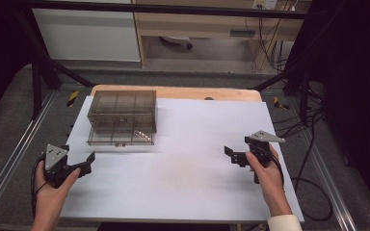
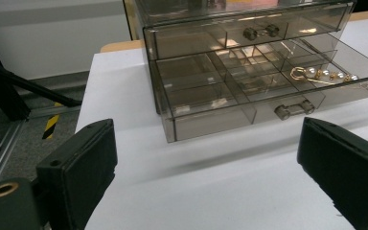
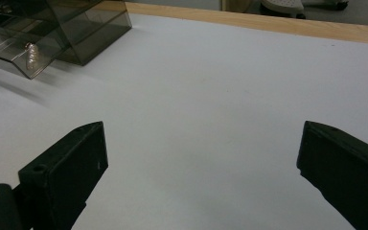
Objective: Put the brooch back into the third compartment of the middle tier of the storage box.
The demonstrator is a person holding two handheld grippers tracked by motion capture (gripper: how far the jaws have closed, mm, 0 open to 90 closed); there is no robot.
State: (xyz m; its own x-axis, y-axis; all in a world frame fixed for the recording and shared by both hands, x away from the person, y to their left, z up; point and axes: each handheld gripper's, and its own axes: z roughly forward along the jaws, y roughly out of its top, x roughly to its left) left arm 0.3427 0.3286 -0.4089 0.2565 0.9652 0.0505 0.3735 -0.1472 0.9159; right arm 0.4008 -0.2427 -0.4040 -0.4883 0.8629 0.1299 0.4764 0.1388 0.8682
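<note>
So the thing being worked here is the smoky see-through drawer box [image 1: 122,117], sitting on the far left part of the white desk [image 1: 188,168], just ahead of the left hand. Its lower drawer [image 2: 263,84] is pulled out toward the person, and the upper drawer [image 2: 249,31] above it looks shut. Lying in the right-hand compartment of the open drawer is a gold-and-pearl piece of jewellery [image 2: 323,75], maybe a bracelet or a chain, hard to tell which.

Best guess on progress: the opening part is done, the jewellery is in the drawer, and nothing is being carried. Whether it's about to get taken out, or the drawer just needs pushing back in by its little knob handle [image 2: 294,109], can't be called from this. Either way the main move looks like it's ahead.

The left tongs [image 1: 79,166] are spread wide, empty, hovering low over the desk just short of the box and pointed at it. The right tongs [image 1: 235,156] are also spread wide and empty, well apart from the box over the right side of the desk, with the box off at their far left.

Writing or brands: none readable anywhere. The box has no label that can be made out, and the grey plates on top of the tongs show only holes.
</note>
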